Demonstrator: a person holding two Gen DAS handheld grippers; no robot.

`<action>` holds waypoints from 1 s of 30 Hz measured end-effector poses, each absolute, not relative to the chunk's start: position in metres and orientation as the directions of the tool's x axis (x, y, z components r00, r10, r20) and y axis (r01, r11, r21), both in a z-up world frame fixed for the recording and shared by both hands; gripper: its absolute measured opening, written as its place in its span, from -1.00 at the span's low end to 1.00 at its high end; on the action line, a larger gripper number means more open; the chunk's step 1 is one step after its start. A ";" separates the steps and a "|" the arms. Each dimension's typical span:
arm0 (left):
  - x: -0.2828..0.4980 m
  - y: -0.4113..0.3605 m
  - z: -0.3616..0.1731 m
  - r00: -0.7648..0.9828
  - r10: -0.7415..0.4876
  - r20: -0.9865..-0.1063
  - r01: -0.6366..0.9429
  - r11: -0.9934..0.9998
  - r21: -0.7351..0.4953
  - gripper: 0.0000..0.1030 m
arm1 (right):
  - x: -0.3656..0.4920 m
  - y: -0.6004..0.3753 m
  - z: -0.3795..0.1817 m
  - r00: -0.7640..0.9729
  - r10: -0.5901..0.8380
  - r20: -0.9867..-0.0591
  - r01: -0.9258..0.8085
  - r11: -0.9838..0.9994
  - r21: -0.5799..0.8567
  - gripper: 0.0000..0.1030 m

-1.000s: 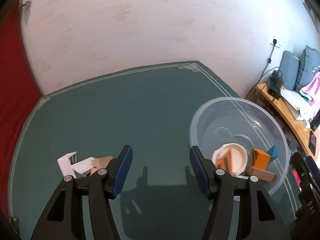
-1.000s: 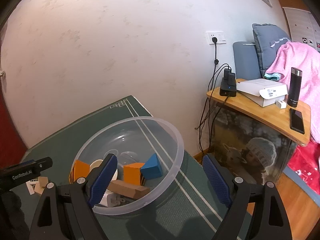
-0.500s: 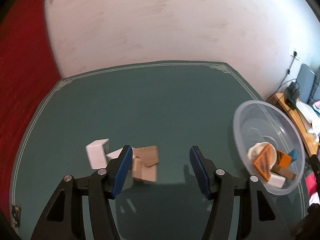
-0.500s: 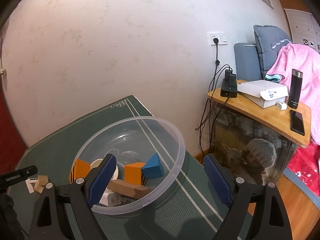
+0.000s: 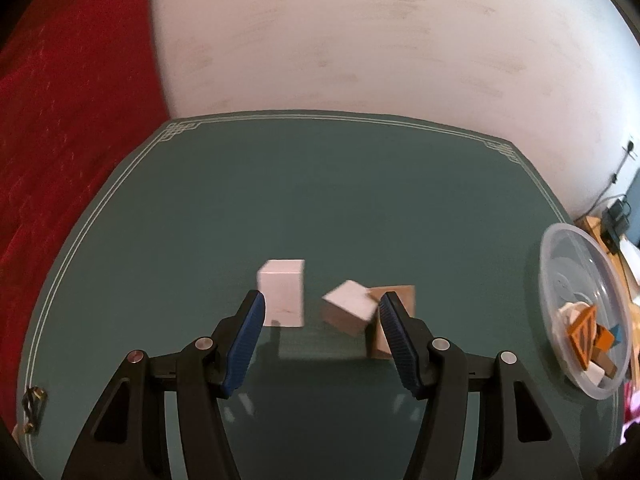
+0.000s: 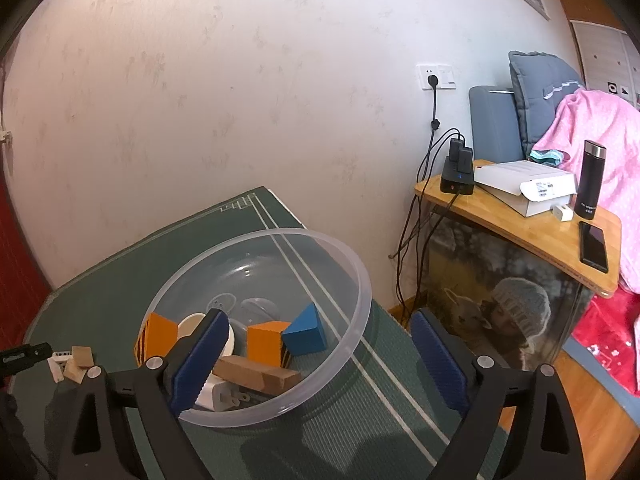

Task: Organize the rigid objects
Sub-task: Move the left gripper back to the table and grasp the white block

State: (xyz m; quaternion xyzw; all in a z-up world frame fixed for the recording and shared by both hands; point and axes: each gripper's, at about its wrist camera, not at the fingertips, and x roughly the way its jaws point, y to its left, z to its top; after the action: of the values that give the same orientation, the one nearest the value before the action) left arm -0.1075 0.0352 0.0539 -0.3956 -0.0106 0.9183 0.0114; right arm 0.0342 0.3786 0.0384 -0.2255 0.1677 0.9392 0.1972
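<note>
On the green bordered mat [image 5: 320, 200], three loose pieces remain: a white rectangular block [image 5: 282, 293], a tilted pale wooden cube with a white top face [image 5: 347, 309], and a brown wooden block [image 5: 394, 322] leaning against it. The left gripper [image 5: 321, 334] hangs over them with its jaws parted and nothing between the pads. The white block sits just beyond the left finger; the cube lies inside the gap, and the brown block is partly hidden behind the right finger.

Judged step: approach for a pick. The next move calls for centring on one piece, lowering and closing.

The right gripper [image 6: 316, 360] holds nothing and its jaws are opening, straddling the near rim of the clear plastic bowl [image 6: 352, 340], which already holds sorted pieces.
</note>
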 end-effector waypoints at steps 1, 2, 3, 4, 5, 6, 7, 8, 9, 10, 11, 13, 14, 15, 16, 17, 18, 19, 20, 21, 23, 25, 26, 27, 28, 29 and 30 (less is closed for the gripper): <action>-0.108 0.032 0.053 -0.685 0.026 -0.728 -0.005 -0.999 -0.032 0.19 | 0.034 0.379 0.039 -0.820 0.294 -0.491 -0.446 -0.866 0.225 0.85; -0.110 0.027 0.052 -0.683 0.021 -0.730 0.006 -0.999 -0.035 0.20 | 0.034 0.379 0.038 -0.819 0.294 -0.493 -0.445 -0.867 0.224 0.85; -0.110 0.025 0.051 -0.681 0.018 -0.732 0.011 -0.999 -0.036 0.21 | 0.034 0.379 0.038 -0.818 0.292 -0.495 -0.444 -0.868 0.223 0.86; -0.111 0.021 0.050 -0.679 0.013 -0.734 0.020 -0.999 -0.037 0.23 | 0.034 0.379 0.038 -0.818 0.291 -0.496 -0.444 -0.868 0.223 0.86; -0.113 0.018 0.049 -0.677 0.009 -0.736 0.029 -0.999 -0.039 0.24 | 0.035 0.380 0.038 -0.818 0.290 -0.497 -0.443 -0.868 0.222 0.87; -0.114 0.015 0.048 -0.675 0.006 -0.738 0.035 -0.999 -0.041 0.24 | 0.035 0.379 0.037 -0.817 0.289 -0.498 -0.443 -0.869 0.221 0.87; -0.115 0.011 0.046 -0.673 0.001 -0.740 0.046 -0.998 -0.043 0.25 | 0.035 0.379 0.037 -0.817 0.289 -0.499 -0.442 -0.870 0.220 0.87; -0.117 0.010 0.045 -0.671 -0.001 -0.742 0.051 -0.998 -0.044 0.25 | 0.034 0.379 0.037 -0.816 0.289 -0.500 -0.442 -0.870 0.219 0.88; -0.120 0.008 0.044 -0.668 -0.004 -0.744 0.056 -0.997 -0.045 0.25 | 0.035 0.379 0.037 -0.816 0.289 -0.501 -0.442 -0.870 0.218 0.88; -0.120 0.004 0.042 -0.664 -0.008 -0.748 0.062 -0.997 -0.045 0.25 | 0.035 0.379 0.036 -0.815 0.290 -0.501 -0.442 -0.870 0.217 0.88; -0.123 0.002 0.040 -0.659 -0.008 -0.752 0.065 -0.997 -0.047 0.25 | 0.034 0.379 0.036 -0.815 0.290 -0.501 -0.442 -0.870 0.217 0.88; -0.126 0.000 0.036 -0.653 -0.002 -0.757 0.060 -0.997 -0.050 0.25 | 0.033 0.378 0.036 -0.814 0.291 -0.504 -0.443 -0.871 0.212 0.88; -0.128 0.000 0.035 -0.651 0.000 -0.759 0.057 -0.997 -0.050 0.25 | 0.033 0.378 0.036 -0.812 0.292 -0.505 -0.443 -0.872 0.209 0.88; -0.129 0.001 0.033 -0.648 0.003 -0.761 0.051 -0.998 -0.048 0.25 | 0.032 0.377 0.036 -0.811 0.293 -0.506 -0.444 -0.872 0.206 0.88; -0.131 0.002 0.032 -0.646 0.003 -0.763 0.049 -0.998 -0.045 0.25 | 0.031 0.376 0.035 -0.810 0.294 -0.507 -0.444 -0.873 0.204 0.89; -0.133 0.003 0.030 -0.644 0.000 -0.765 0.048 -0.998 -0.040 0.25 | 0.031 0.376 0.035 -0.809 0.295 -0.508 -0.444 -0.873 0.201 0.89; -0.135 0.005 0.029 -0.642 -0.002 -0.766 0.047 -0.998 -0.037 0.25 | 0.031 0.376 0.035 -0.808 0.296 -0.509 -0.445 -0.874 0.198 0.88; -0.138 0.005 0.027 -0.639 -0.002 -0.769 0.046 -0.998 -0.035 0.25 | 0.031 0.376 0.035 -0.807 0.297 -0.510 -0.445 -0.874 0.196 0.88; -0.140 0.005 0.026 -0.635 -0.003 -0.772 0.046 -0.998 -0.035 0.25 | 0.030 0.375 0.035 -0.806 0.298 -0.511 -0.446 -0.874 0.194 0.88; -0.142 0.005 0.025 -0.631 -0.001 -0.776 0.046 -0.998 -0.036 0.25 | 0.030 0.375 0.034 -0.805 0.300 -0.512 -0.447 -0.874 0.191 0.88; -0.146 0.002 0.022 -0.624 0.004 -0.781 0.047 -0.998 -0.043 0.21 | 0.029 0.374 0.034 -0.802 0.301 -0.515 -0.448 -0.874 0.186 0.88; -0.149 0.001 0.020 -0.615 0.013 -0.788 0.048 -0.997 -0.054 0.14 | 0.028 0.374 0.033 -0.799 0.303 -0.520 -0.449 -0.875 0.180 0.88; -0.151 0.000 0.019 -0.610 0.025 -0.792 0.043 -0.997 -0.065 0.08 | 0.027 0.373 0.033 -0.797 0.305 -0.521 -0.450 -0.876 0.176 0.88; -0.153 -0.001 0.017 -0.606 0.035 -0.795 0.039 -0.997 -0.074 0.05 | 0.026 0.372 0.033 -0.796 0.306 -0.523 -0.450 -0.876 0.172 0.88; -0.154 -0.001 0.016 -0.604 0.040 -0.796 0.036 -0.996 -0.077 -0.03 | 0.025 0.370 0.033 -0.794 0.308 -0.524 -0.452 -0.876 0.169 0.89; -0.155 -0.001 0.015 -0.601 0.044 -0.798 0.032 -0.996 -0.079 -0.10 | 0.024 0.370 0.033 -0.793 0.310 -0.525 -0.451 -0.877 0.164 0.88; -0.155 0.000 0.014 -0.605 0.039 -0.795 0.031 -0.997 -0.073 -0.12 | 0.024 0.369 0.033 -0.791 0.310 -0.527 -0.450 -0.879 0.157 0.88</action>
State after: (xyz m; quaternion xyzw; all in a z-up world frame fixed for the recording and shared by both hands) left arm -0.1550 -0.0005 0.0144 -0.4442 -0.0396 0.8951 0.0024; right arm 0.0236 0.3687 0.0325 -0.2516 0.1387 0.9361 0.2031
